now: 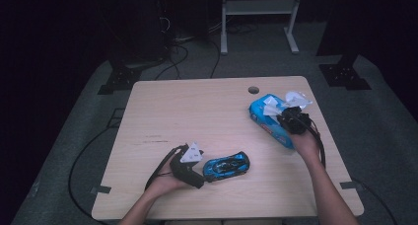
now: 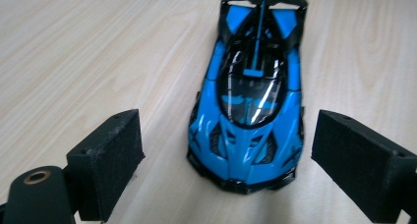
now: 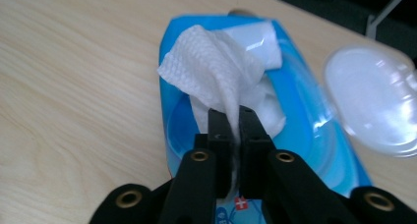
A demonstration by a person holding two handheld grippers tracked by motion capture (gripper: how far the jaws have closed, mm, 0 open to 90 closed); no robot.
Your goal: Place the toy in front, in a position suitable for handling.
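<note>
while my right gripper (image 3: 235,135) pinches a wet wipe (image 3: 216,71), my left gripper (image 2: 226,160) gapes around the toy car (image 2: 251,106).
the wipe sticks up from the blue wipe pack (image 1: 268,119) at the table's (image 1: 197,106) right edge, its clear lid (image 3: 373,98) flipped open; the car lies well left of that pack, untouched between my 2 spread pads.

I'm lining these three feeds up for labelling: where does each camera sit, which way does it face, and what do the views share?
High view: above the person's side, looking forward and down on the pale wooden table; both forearms enter from the bottom.
Left gripper view: rides the left hand-held gripper, looking along its open black jaws at the glossy blue toy sports car.
Right gripper view: rides the right hand-held gripper, shut on a white wipe from the blue wipes pack.
Shared: the high view also shows car and pack.
</note>
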